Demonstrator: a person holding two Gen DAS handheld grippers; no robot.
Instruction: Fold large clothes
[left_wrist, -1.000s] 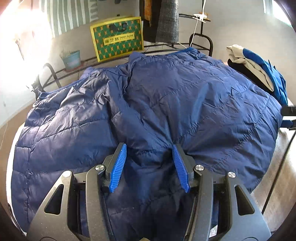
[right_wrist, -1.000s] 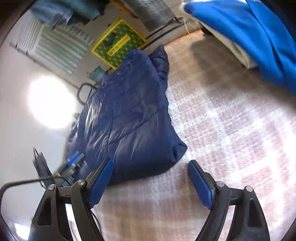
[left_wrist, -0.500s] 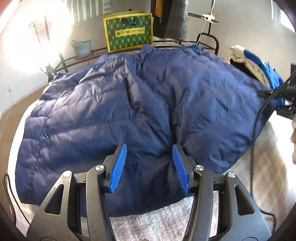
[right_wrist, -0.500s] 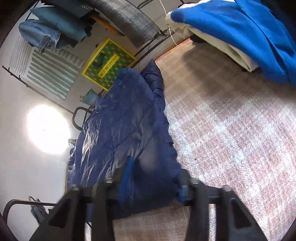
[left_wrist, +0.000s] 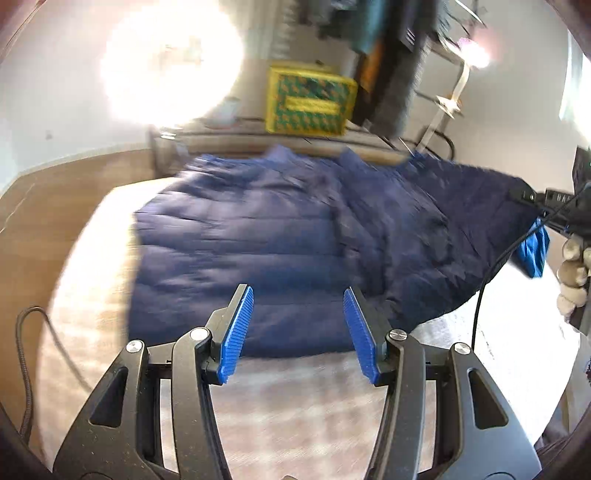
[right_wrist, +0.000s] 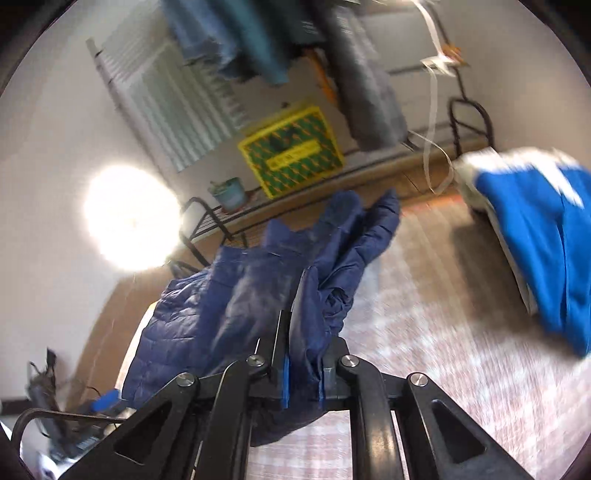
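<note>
My navy quilted down jacket (left_wrist: 280, 240) lies spread across the pale checked bedspread (left_wrist: 295, 413), its puffy, stitched panels creased and slightly glossy. Its near hem runs roughly straight across just beyond my left hand's view. Its right corner (left_wrist: 491, 192) is lifted off the bed, pulled up into a peak, so the fabric slopes from there down to the flat part. Seen from my right side, a bunched fold of the jacket (right_wrist: 306, 354) rises in a ridge with the cloth hanging off to the left.
</note>
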